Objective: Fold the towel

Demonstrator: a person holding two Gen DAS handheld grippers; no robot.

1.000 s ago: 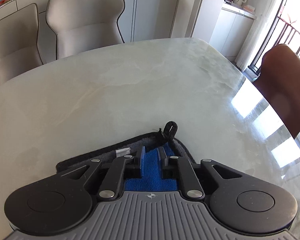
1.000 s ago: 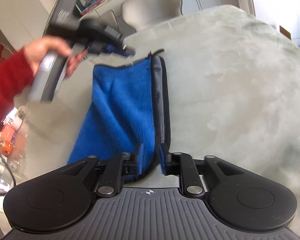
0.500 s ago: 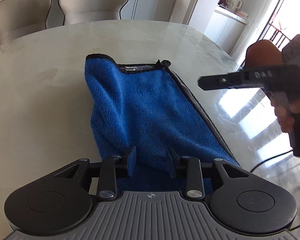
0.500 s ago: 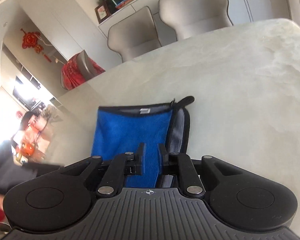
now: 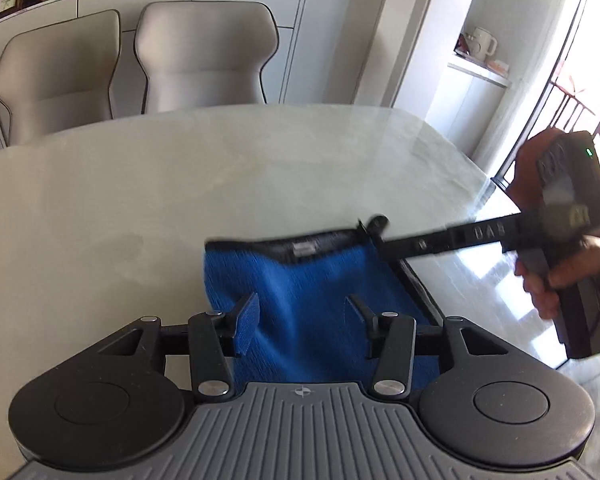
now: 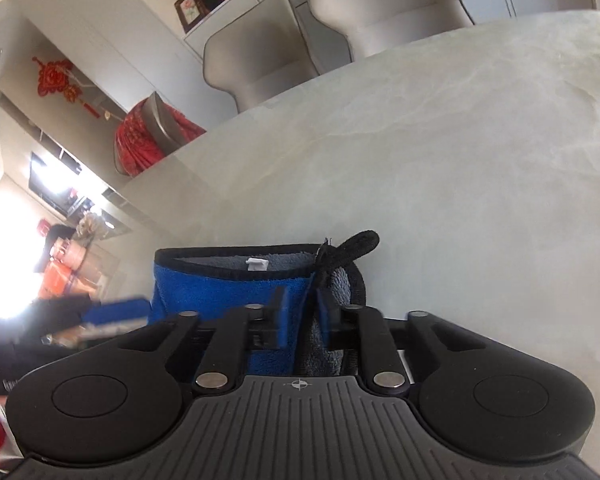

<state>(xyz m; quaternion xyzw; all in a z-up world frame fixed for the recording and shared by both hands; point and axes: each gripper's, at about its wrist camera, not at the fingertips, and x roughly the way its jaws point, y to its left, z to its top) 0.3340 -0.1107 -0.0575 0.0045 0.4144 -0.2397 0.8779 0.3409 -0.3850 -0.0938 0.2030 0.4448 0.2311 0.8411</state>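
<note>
Noting the towel (image 5: pixel 320 280) (long axis away from us, loop (image 6: pixel 356 242) far): left gripper (image 5: pixel 302 312) opening, empty; right gripper (image 6: pixel 300 300) clamps towel's edge.

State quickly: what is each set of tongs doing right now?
Left tongs: open, just been opening, above the blue towel, not gripping.
Right tongs: shut on the towel's edge.

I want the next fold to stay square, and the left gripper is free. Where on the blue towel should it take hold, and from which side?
Probably the near left corner of the blue towel, approached from the near edge with the jaws low across the hem. The left gripper, whose jaws have just been opening, stands open over that end. The right gripper is shut on the right edge below the hanging loop, so both near corners would then lift evenly.
</note>
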